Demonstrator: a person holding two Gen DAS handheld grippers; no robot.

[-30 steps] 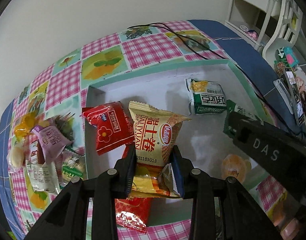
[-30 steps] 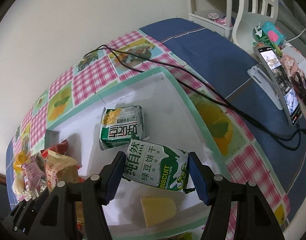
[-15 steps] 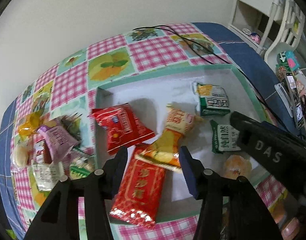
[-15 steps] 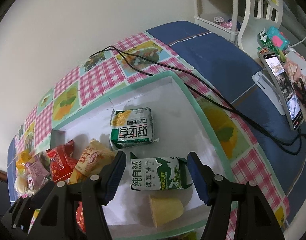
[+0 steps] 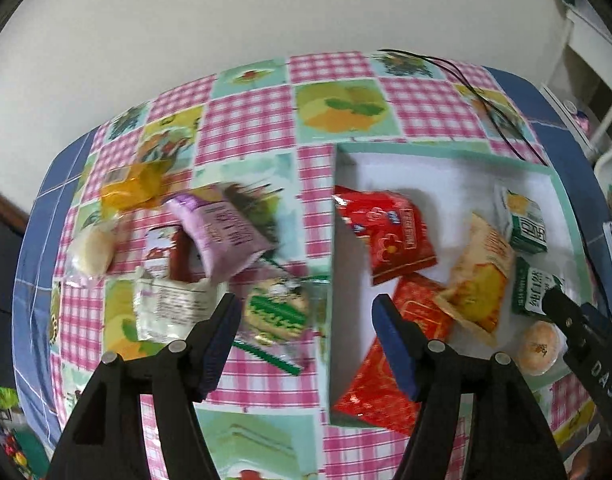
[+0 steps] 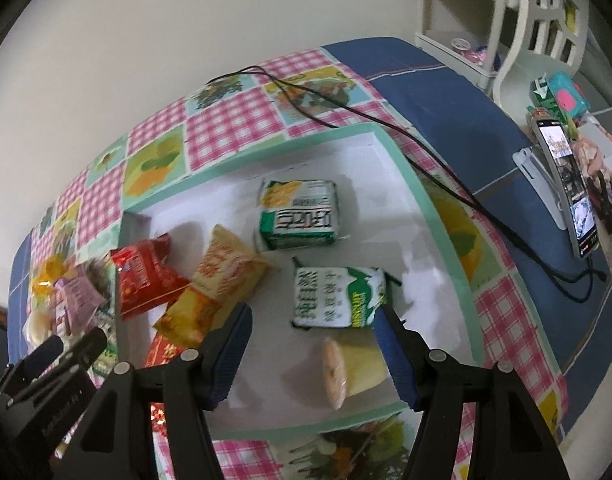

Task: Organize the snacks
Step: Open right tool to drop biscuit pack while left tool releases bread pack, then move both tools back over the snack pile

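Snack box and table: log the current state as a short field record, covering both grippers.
box: white box with green rim, on the checked tablecloth
in box: two red packets, yellow wafer packet, two green-and-white biscuit packets, round cake
outside box: loose snack pile incl. purple packet, green-striped packet
left gripper: jaws opening, nothing between them, over the box's left wall
right gripper: open, empty, above the box

"DAS" shows on the right gripper (image 5: 586,364); "BISCUIT" runs along the green-white biscuit pack (image 6: 340,298).
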